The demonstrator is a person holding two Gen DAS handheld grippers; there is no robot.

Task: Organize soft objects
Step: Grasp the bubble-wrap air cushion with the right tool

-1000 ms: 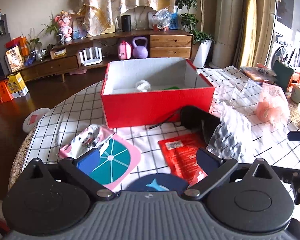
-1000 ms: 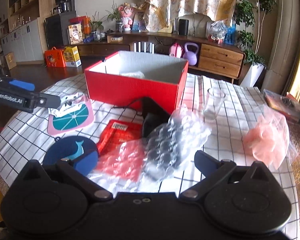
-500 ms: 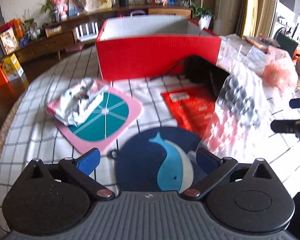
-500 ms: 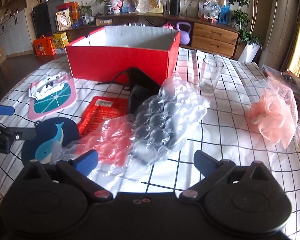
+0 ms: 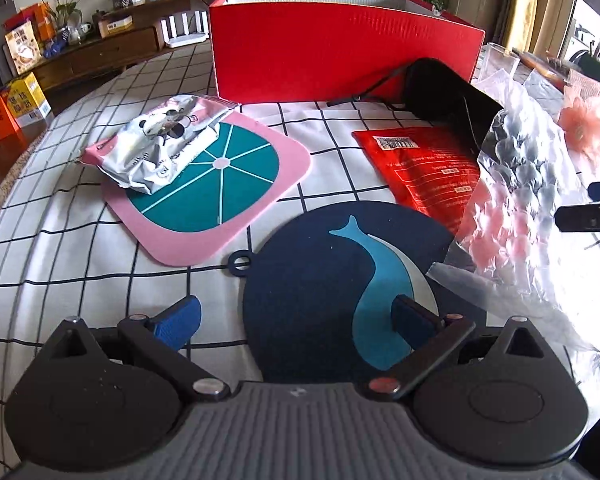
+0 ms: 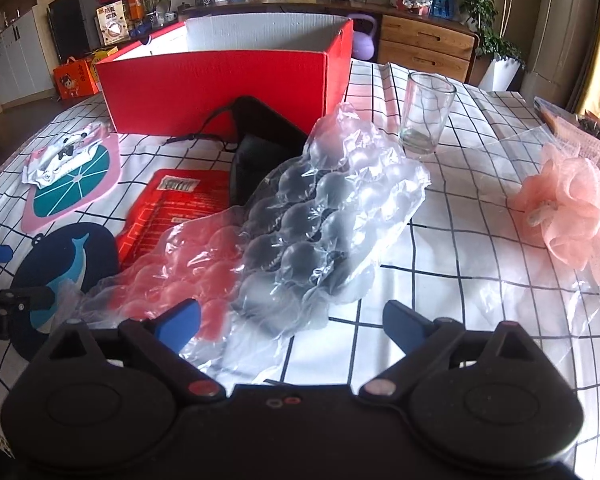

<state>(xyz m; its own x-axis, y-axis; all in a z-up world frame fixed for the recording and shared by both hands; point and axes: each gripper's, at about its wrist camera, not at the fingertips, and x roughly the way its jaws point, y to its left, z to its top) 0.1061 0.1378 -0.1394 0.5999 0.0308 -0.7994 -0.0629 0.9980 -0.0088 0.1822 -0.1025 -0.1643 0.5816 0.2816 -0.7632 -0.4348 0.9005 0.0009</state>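
My left gripper [image 5: 296,318] is open, low over the near edge of a round navy mat with a blue whale [image 5: 340,272]. My right gripper [image 6: 292,320] is open, its jaws either side of the near end of a clear bubble-wrap sheet [image 6: 320,216]. The bubble wrap lies partly over a red foil pouch [image 6: 172,204] and a black eye mask [image 6: 268,132]. A pink and teal mat [image 5: 216,188] carries a silver cartoon packet [image 5: 160,140]. The red box [image 5: 340,44] stands behind. A pink mesh puff [image 6: 572,208] lies at the right.
An empty drinking glass [image 6: 426,112] stands right of the red box. The checked tablecloth [image 5: 60,260] covers a round table whose edge drops off at the left. A sideboard [image 6: 424,40] with a purple kettlebell stands far behind.
Both grippers have dropped lower and moved forward. The left one now hovers over the whale mat; the right one has closed in on the bubble wrap. Nothing on the table has moved.
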